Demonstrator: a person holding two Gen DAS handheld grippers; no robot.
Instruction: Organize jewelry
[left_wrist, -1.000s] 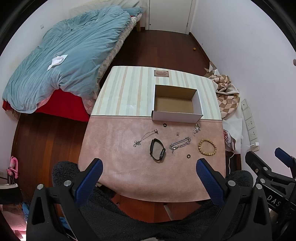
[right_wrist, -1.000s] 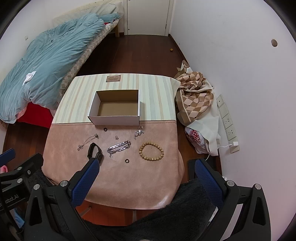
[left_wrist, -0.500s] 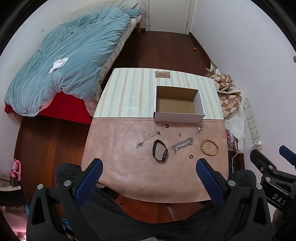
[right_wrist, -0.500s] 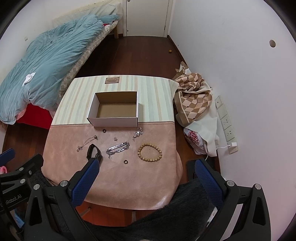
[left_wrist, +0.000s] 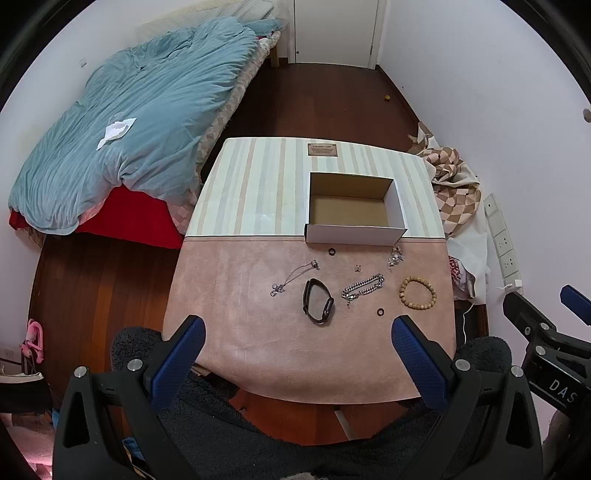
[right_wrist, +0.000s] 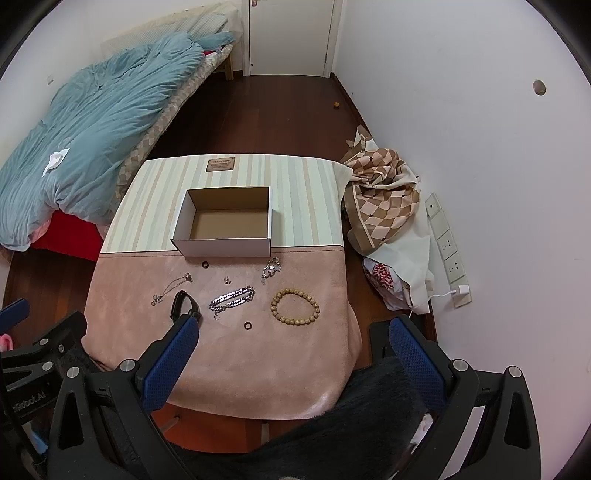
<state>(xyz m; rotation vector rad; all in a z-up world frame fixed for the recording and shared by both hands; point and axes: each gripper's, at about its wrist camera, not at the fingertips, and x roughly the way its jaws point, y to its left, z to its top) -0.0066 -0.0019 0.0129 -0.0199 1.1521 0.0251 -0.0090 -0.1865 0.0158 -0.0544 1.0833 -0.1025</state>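
An open, empty cardboard box (left_wrist: 354, 210) (right_wrist: 227, 225) stands mid-table. In front of it, on the pink mat (left_wrist: 240, 332), lie a thin necklace (left_wrist: 293, 277), a black band (left_wrist: 317, 301) (right_wrist: 183, 303), a silver chain bracelet (left_wrist: 364, 286) (right_wrist: 232, 297), a wooden bead bracelet (left_wrist: 417, 293) (right_wrist: 295, 306), a small silver cluster (left_wrist: 395, 256), and small rings (left_wrist: 379, 312). My left gripper (left_wrist: 295, 343) hangs open, high above the table's near edge. My right gripper (right_wrist: 291, 343) is open too, above the near right corner.
A bed with a blue duvet (left_wrist: 129, 122) fills the left side. Checkered cloth and bags (right_wrist: 384, 206) pile up right of the table by wall sockets (right_wrist: 447, 243). Dark wooden floor (left_wrist: 325, 99) runs to a door at the back. A dark fuzzy garment (left_wrist: 258, 435) lies below the grippers.
Both cameras have drifted slightly, so the table sits a little differently in view. The jewelry and box have not moved, and both grippers stay open.
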